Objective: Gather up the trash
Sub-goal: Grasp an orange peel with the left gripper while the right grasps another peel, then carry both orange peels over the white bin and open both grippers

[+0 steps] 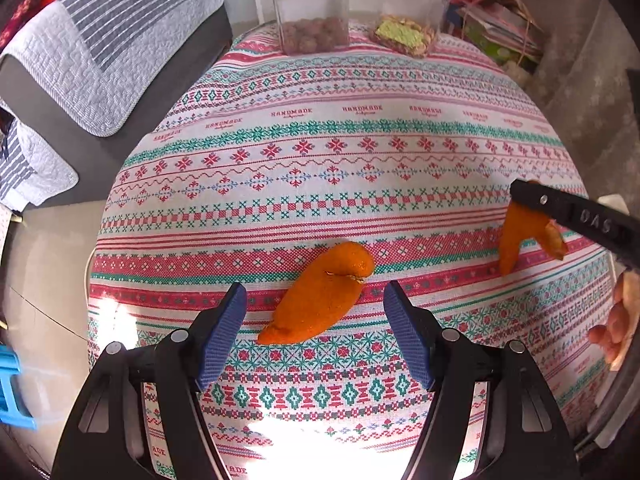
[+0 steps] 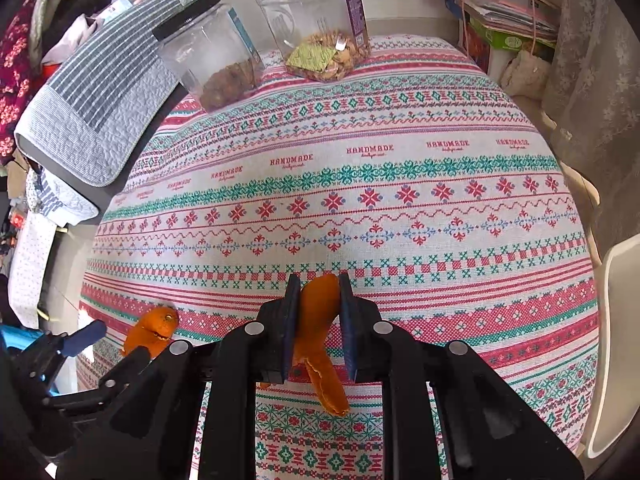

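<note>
Table covered in a red, teal and white cross-stitch-pattern tablecloth (image 2: 360, 168) printed "HANDMADE". Grey sofa with a quilted blue-striped cover (image 1: 100, 52) sits at its left. Pale tiled floor (image 1: 44, 280) below. Sheer lace curtain (image 2: 592, 60) on the right. Bright sunlight patch on the table's near edge.

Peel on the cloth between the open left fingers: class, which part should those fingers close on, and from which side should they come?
Probably the broad middle of the peel. It lies flat on the tablecloth, slanting from its near-left tip to its far-right end. The open left gripper already straddles it, so come down from above and close across its width, not on the thin tip.
</note>
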